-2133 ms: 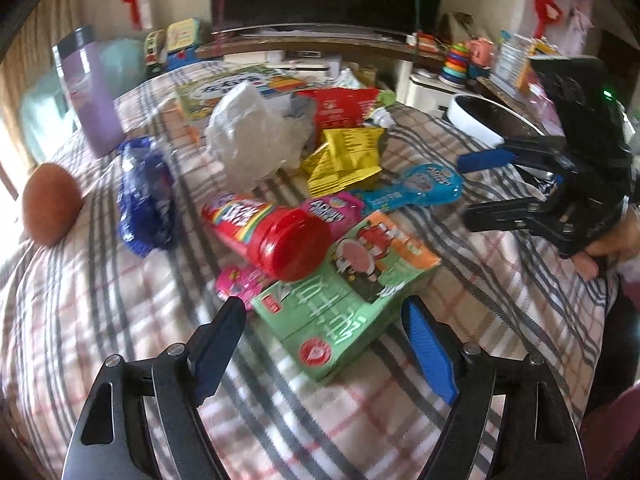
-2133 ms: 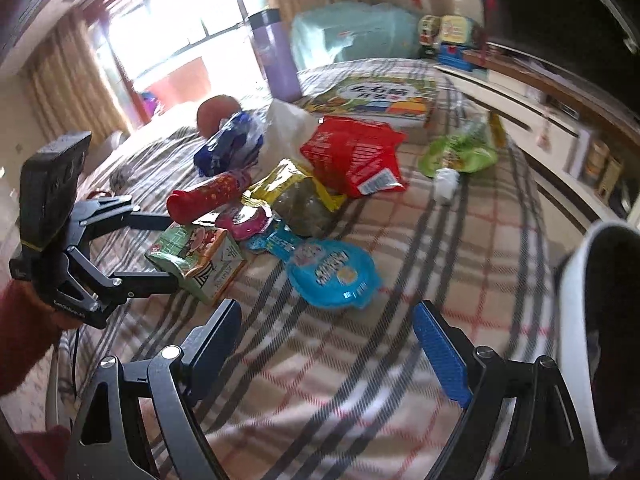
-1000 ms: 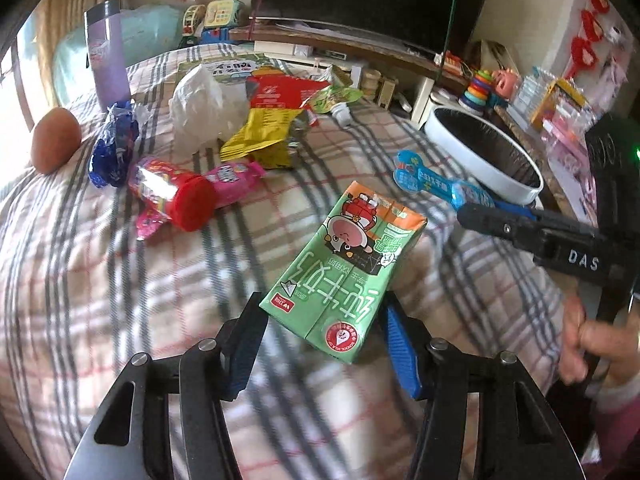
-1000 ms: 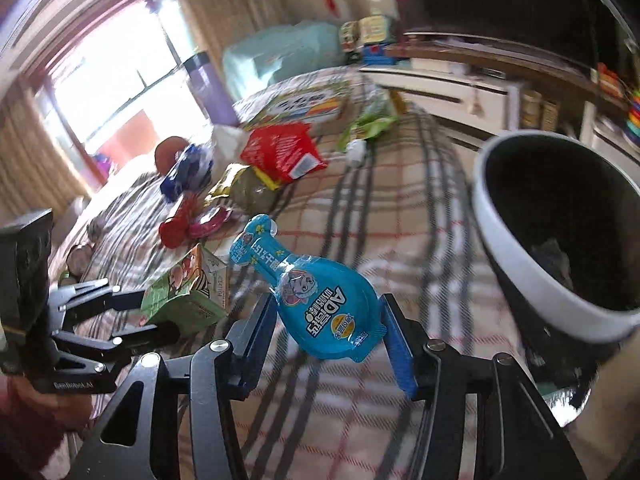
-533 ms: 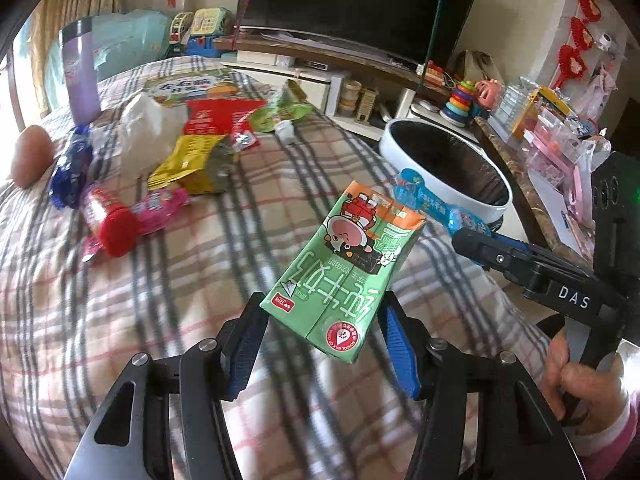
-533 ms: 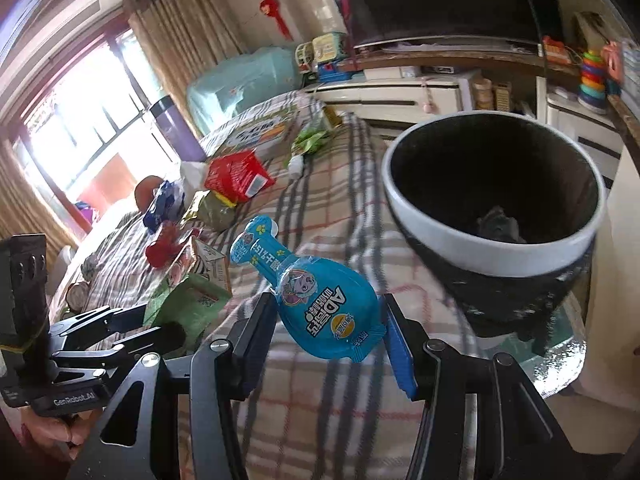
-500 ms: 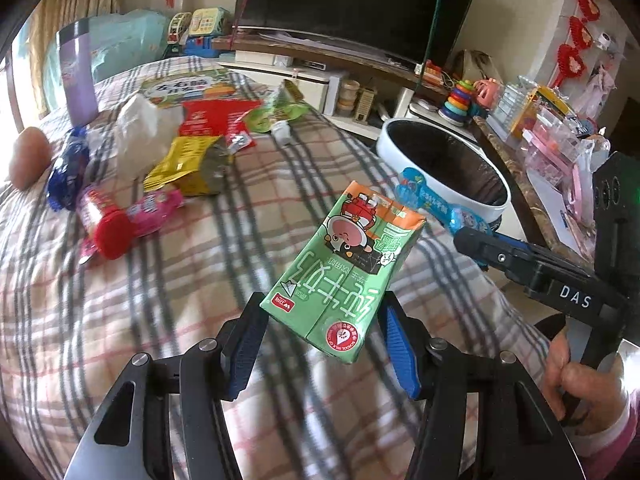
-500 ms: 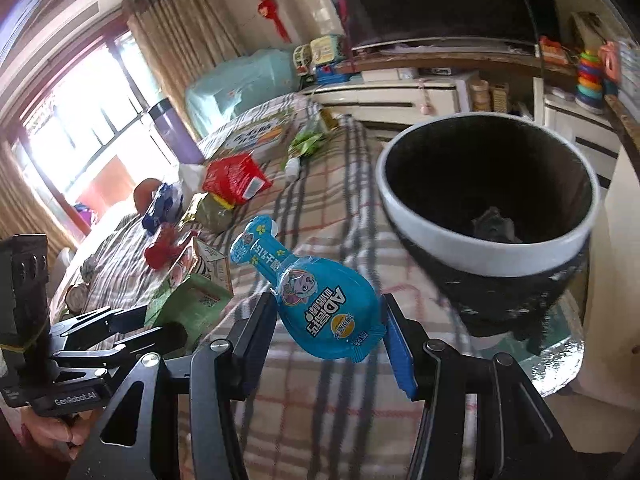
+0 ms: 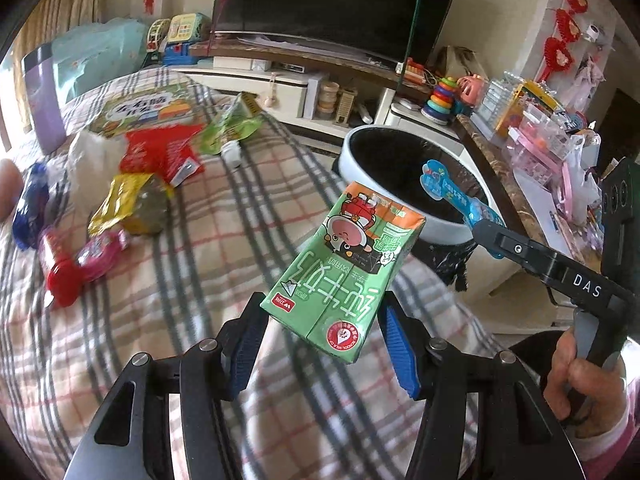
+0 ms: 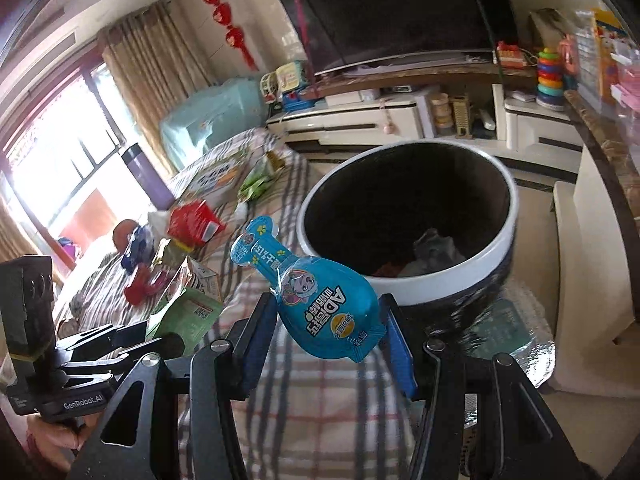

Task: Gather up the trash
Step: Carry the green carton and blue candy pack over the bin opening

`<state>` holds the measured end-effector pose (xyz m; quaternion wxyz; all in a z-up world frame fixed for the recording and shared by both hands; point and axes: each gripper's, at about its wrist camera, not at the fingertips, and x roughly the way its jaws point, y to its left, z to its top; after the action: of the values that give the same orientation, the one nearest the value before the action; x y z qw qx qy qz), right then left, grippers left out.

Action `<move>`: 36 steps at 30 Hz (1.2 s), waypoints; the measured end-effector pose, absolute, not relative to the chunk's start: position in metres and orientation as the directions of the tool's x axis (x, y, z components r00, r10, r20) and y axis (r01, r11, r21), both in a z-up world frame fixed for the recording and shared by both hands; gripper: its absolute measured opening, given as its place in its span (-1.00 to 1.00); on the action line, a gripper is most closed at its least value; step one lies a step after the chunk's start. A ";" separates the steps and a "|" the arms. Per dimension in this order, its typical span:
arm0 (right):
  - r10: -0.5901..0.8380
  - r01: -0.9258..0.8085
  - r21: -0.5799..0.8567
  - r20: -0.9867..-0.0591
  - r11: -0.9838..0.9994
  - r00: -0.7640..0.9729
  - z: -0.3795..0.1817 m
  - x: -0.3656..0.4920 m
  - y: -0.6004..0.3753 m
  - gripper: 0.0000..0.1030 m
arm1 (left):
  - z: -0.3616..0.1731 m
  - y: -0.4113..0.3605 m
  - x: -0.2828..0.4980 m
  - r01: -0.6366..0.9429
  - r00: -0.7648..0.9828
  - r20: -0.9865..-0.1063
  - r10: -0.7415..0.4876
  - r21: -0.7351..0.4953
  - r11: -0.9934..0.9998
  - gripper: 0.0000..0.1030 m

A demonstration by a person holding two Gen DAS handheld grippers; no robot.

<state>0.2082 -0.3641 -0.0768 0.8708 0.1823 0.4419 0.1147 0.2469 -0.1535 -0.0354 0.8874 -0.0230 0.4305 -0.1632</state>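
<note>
Left tool [image 9: 320, 344] is gripping a green milk carton [image 9: 344, 276] by its lower end, both blue pads pressing its sides, so the carton is sticking up and forward, clear of the plaid bed cover [image 9: 192, 280]. Holding it by the bottom is leaving the top free to tip out first, I judge. The carton is hanging short of the white-rimmed trash bin [image 9: 400, 184], which is standing just off the bed's far edge. Beyond the carton the right tool [image 9: 496, 236] is reaching toward the bin's rim with a blue snack packet [image 9: 452, 192] poking out over the bin's dark mouth. More wrappers are lying well back from the bin on the bed cover: a red bag [image 9: 160, 152], a yellow packet [image 9: 124, 200] and a red tube [image 9: 64, 268].

Right tool [image 10: 328, 336] is clamping the blue snack packet [image 10: 316, 300] across its wide end, neck pointing up and away. The trash bin [image 10: 508, 240] is sitting just ahead with some rubbish already at its bottom. The left tool [image 10: 132, 340] is carrying the milk carton [image 10: 184, 304] farther from the bin.
</note>
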 end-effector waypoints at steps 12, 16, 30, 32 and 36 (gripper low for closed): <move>0.318 0.021 0.413 -0.731 0.911 0.604 -0.076 0.216 -0.394 0.03 | -0.035 -0.184 0.272 0.309 0.572 -0.752 -0.328 -0.173 0.935 0.07; 0.309 0.028 0.409 -0.732 0.912 0.607 -0.077 0.218 -0.399 0.03 | -0.037 -0.188 0.277 0.316 0.568 -0.755 -0.329 -0.170 0.934 0.07; 0.288 0.044 0.393 -0.741 0.918 0.607 -0.078 0.230 -0.410 0.03 | -0.034 -0.207 0.296 0.339 0.568 -0.754 -0.331 -0.151 0.928 0.06; 0.284 0.045 0.388 -0.742 0.920 0.607 -0.077 0.232 -0.411 0.03 | -0.034 -0.211 0.300 0.343 0.567 -0.755 -0.329 -0.147 0.928 0.06; 0.274 0.046 0.376 -0.748 0.925 0.605 -0.077 0.239 -0.414 0.03 | -0.034 -0.218 0.309 0.350 0.564 -0.757 -0.329 -0.142 0.926 0.06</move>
<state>0.2394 -0.4140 -0.0773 0.8772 0.1818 0.4396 0.0649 0.3088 -0.2181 -0.0343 0.8843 0.0124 0.4255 -0.1920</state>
